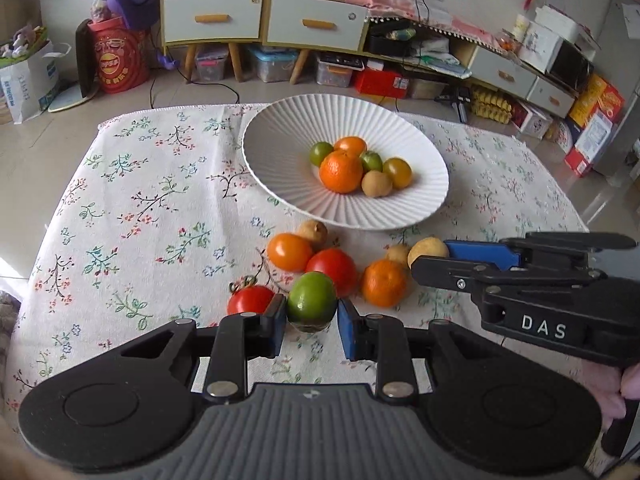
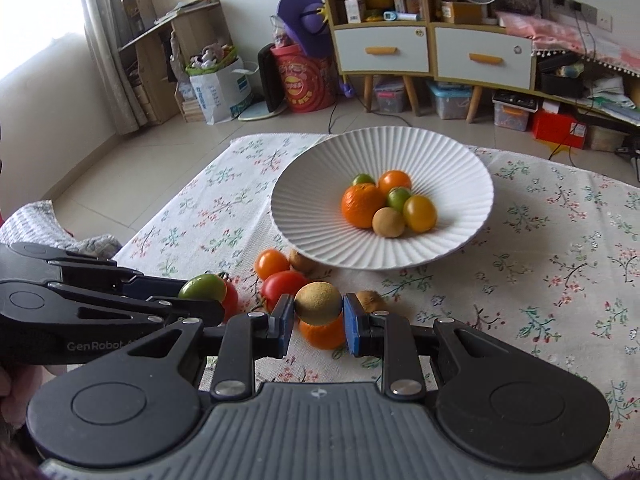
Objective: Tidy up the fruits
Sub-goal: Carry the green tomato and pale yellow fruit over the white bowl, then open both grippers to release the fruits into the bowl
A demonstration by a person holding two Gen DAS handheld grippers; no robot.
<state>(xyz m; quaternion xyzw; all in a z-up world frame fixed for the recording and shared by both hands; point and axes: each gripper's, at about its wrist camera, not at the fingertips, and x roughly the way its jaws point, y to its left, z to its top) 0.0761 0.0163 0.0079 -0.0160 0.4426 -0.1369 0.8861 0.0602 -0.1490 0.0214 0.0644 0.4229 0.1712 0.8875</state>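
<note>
My left gripper (image 1: 311, 314) is shut on a green round fruit (image 1: 311, 300), lifted just above the flowered cloth. My right gripper (image 2: 319, 309) is shut on a tan round fruit (image 2: 319, 302). Each gripper also shows from the side in the other wrist view: the right gripper (image 1: 430, 258) and the left gripper (image 2: 200, 294). Beyond both stands a white ribbed plate (image 1: 280, 132) (image 2: 320, 168) with several fruits in its middle. On the cloth in front of the plate lie two red tomatoes (image 1: 332, 268), an orange tomato (image 1: 289, 251), a mandarin (image 1: 384, 283) and two tan fruits (image 1: 313, 230).
The flowered tablecloth (image 1: 140, 200) covers the table, with its far edge behind the plate. The tiled floor, cabinets with drawers (image 1: 212, 18) and storage boxes lie beyond. A person's hand (image 1: 630, 380) holds the right gripper's handle.
</note>
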